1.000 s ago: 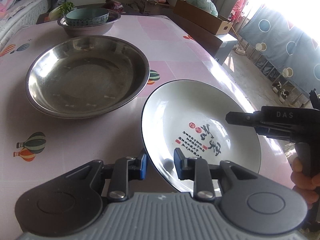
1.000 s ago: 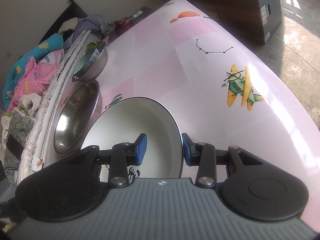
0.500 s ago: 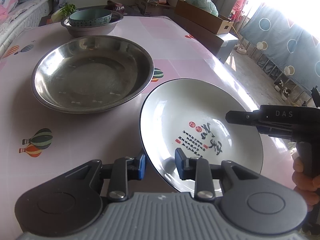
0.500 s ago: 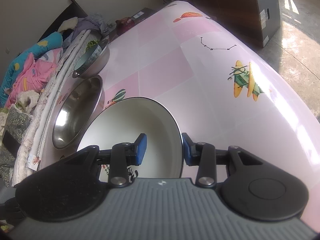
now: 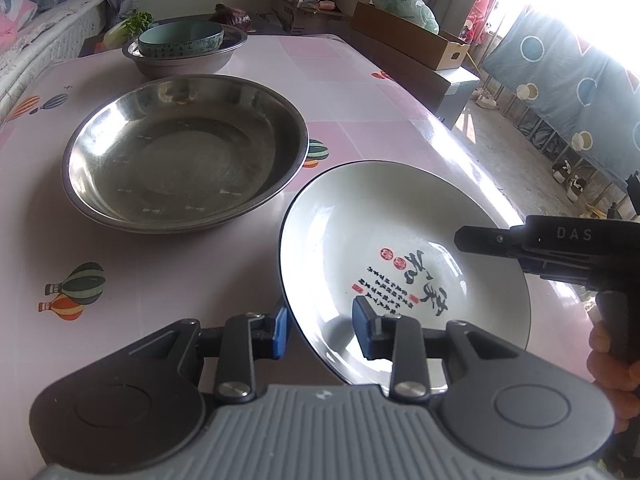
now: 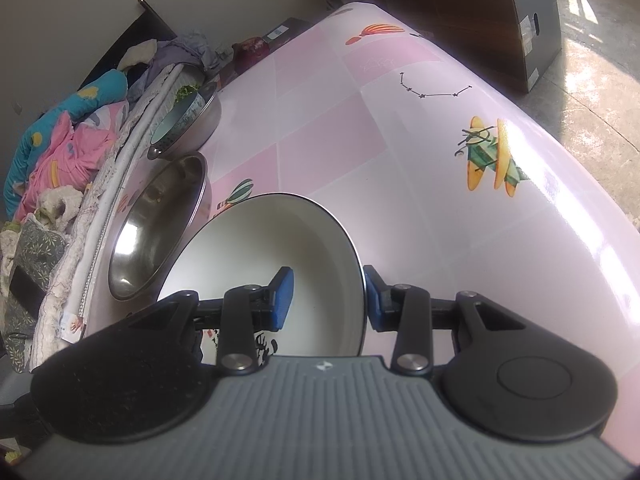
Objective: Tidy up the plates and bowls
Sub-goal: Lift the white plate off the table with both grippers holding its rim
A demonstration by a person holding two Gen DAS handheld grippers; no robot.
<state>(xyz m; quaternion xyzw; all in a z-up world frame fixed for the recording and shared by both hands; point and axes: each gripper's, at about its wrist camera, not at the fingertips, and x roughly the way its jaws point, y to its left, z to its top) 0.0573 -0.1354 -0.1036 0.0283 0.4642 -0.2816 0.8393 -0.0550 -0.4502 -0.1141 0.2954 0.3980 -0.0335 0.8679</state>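
A white deep plate (image 5: 400, 220) with a dark rim and red and black calligraphy lies on the pink table, at the near right. My left gripper (image 5: 322, 330) straddles its near rim. Its jaws are opening, one pad outside the rim and one above the inside, and neither presses. My right gripper (image 6: 326, 300) straddles the opposite rim of the plate (image 6: 288, 240). Its outer pad is close to the edge and its inner finger (image 5: 480, 236) hovers over the well. A large steel bowl (image 5: 184, 152) stands just left of the plate.
At the far end a teal bowl (image 5: 180, 38) sits inside a smaller steel basin (image 5: 184, 64). The table edge (image 5: 460, 140) runs along the right, with a cardboard box (image 5: 408, 36) beyond it. Bedding (image 6: 60, 148) lies along the other side. A hand (image 5: 612, 364) holds the right gripper.
My left gripper's pads have spread a little wider around the plate's rim. The plate, the bowls and the right gripper have stayed where they were.
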